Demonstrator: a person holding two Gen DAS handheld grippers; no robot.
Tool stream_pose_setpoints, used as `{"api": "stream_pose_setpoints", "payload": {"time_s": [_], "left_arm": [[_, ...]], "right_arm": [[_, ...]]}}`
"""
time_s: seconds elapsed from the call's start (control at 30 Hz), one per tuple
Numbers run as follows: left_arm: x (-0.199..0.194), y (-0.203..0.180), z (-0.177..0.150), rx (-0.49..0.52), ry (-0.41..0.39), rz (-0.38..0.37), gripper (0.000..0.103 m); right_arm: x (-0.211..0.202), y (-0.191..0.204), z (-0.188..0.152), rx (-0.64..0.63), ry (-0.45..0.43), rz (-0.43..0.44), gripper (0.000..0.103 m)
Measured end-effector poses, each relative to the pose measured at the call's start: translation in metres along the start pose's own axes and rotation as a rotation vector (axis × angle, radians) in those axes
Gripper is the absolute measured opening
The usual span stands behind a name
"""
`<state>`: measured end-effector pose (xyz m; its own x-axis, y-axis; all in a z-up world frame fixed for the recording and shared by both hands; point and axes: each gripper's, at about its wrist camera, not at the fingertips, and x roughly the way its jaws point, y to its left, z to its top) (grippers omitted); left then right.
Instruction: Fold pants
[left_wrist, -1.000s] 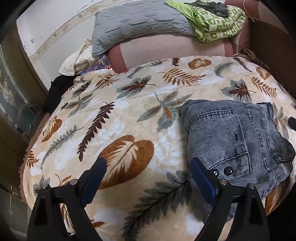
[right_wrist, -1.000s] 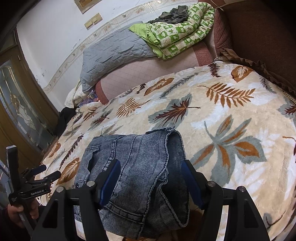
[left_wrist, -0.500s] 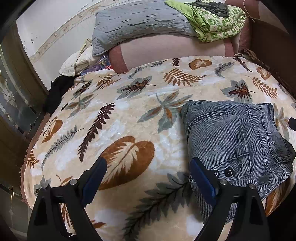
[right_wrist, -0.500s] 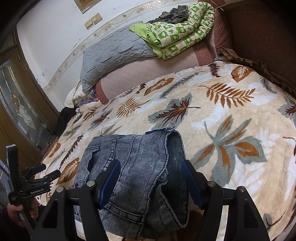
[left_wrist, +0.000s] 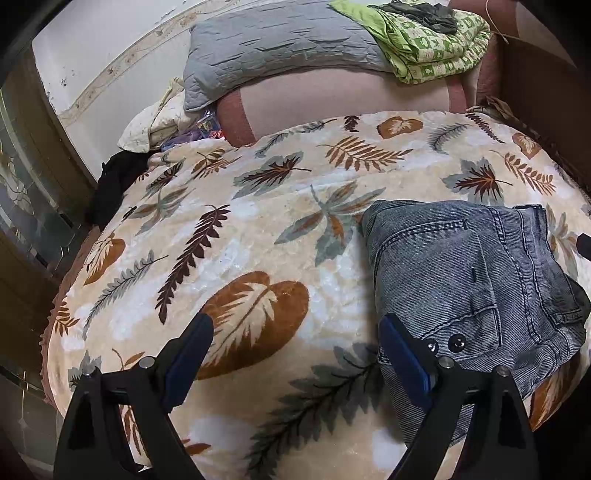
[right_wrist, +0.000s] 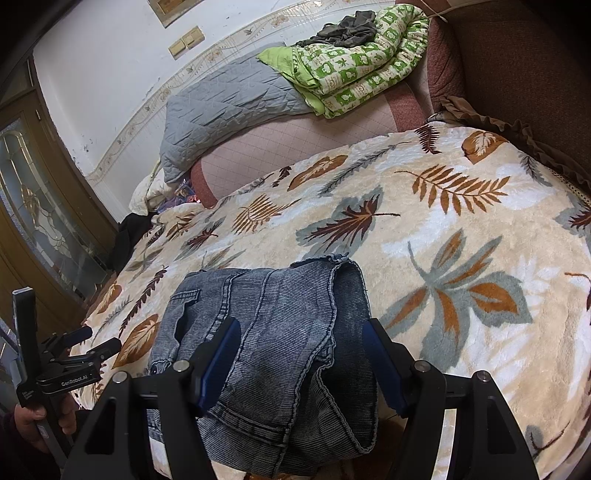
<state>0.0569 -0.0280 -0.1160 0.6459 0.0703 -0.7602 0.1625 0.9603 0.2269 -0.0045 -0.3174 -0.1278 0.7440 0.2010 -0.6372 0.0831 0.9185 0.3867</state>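
Grey-blue denim pants (left_wrist: 461, 277) lie folded into a compact stack on the leaf-patterned blanket (left_wrist: 258, 240), near the bed's front edge. My left gripper (left_wrist: 295, 325) is open over bare blanket, its right finger just at the stack's left edge. In the right wrist view the pants (right_wrist: 280, 295) sit between and below the fingers of my right gripper (right_wrist: 301, 326), which is open and not pressing on the cloth. The left gripper (right_wrist: 98, 339) shows at the far left there, held by a hand (right_wrist: 33, 417).
At the far end of the bed lie a grey quilted pillow (left_wrist: 277, 40) and a green patterned quilt (left_wrist: 436, 40) on a pink bolster (left_wrist: 351, 96). A black garment (left_wrist: 114, 181) hangs at the left edge. A wooden door with glass (right_wrist: 33, 206) stands to the left.
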Motion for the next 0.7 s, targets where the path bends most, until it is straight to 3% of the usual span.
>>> {"api": "stream_pose_setpoints", "payload": {"time_s": [0.7], "left_arm": [[0.0029, -0.0011, -0.0009, 0.002, 0.007, 0.0, 0.091]], "right_arm": [[0.0, -0.0016, 0.002, 0.003, -0.001, 0.001, 0.072]]}}
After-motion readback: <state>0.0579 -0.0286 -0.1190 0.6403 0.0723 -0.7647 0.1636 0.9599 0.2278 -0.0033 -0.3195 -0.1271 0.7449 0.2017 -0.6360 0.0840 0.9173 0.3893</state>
